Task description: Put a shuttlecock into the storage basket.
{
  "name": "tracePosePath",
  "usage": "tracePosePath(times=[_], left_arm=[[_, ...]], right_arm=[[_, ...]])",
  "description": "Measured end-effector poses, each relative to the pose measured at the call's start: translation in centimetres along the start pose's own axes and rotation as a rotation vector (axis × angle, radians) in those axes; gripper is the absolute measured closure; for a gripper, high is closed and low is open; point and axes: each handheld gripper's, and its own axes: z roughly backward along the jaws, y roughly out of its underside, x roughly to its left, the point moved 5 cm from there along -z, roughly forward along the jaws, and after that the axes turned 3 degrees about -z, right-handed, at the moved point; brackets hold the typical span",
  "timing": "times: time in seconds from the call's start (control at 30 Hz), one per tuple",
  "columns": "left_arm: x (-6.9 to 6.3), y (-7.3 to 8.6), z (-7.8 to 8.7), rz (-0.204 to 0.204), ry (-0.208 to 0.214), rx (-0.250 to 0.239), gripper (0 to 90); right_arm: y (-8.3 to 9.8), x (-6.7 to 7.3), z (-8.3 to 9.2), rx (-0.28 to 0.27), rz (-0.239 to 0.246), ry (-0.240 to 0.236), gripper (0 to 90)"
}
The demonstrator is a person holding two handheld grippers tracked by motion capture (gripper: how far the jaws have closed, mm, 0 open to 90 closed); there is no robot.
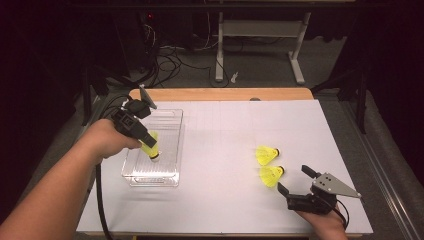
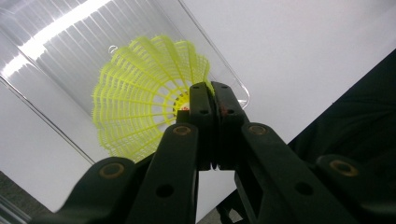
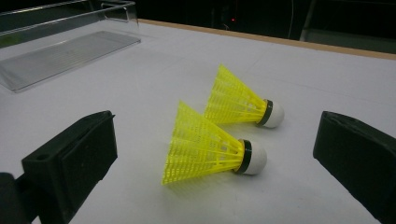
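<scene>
Two shuttlecocks (image 1: 269,165) on open table before wide right claw (image 1: 297,180); left claw (image 1: 149,145) pinching third (image 1: 151,146) inside tray (image 1: 172,131).

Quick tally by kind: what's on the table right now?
Yellow shuttlecocks: 3, one held over the tray, two lying on the table
Clear tray: 1
Total: 4

Yellow shuttlecock (image 1: 150,148) upright, cork down, in clear bin (image 1: 167,176).

Glossy clear plastic tray (image 1: 172,131); yellow plastic mesh shuttlecocks (image 3: 208,144) with smooth white tips; matt white worktop (image 1: 225,200), wooden far edge.
</scene>
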Motion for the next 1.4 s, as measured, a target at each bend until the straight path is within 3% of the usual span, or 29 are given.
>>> tracePosePath(times=[0.27, 0.53, 0.8, 1.4], left_arm=[[0.5, -1.4, 0.1, 0.017, -0.003, 0.005, 88.7], [1.8, -1.9, 0.4, 0.065, -0.008, -0.004, 88.7], [2.1, -2.4, -0.1, 0.062, -0.005, 0.008, 88.8], [2.9, -4.3, -4.3, 0.084, -0.010, 0.063, 88.8]], right_arm=[[0.0, 0.0, 0.0, 0.000, -0.003, -0.001, 0.4], [0.0, -0.1, 0.1, -0.002, -0.002, -0.001, 0.4], [0.0, -0.1, 0.1, -0.001, -0.003, 0.000, 0.4], [0.2, -0.3, 0.1, 0.004, -0.013, -0.003, 0.4]])
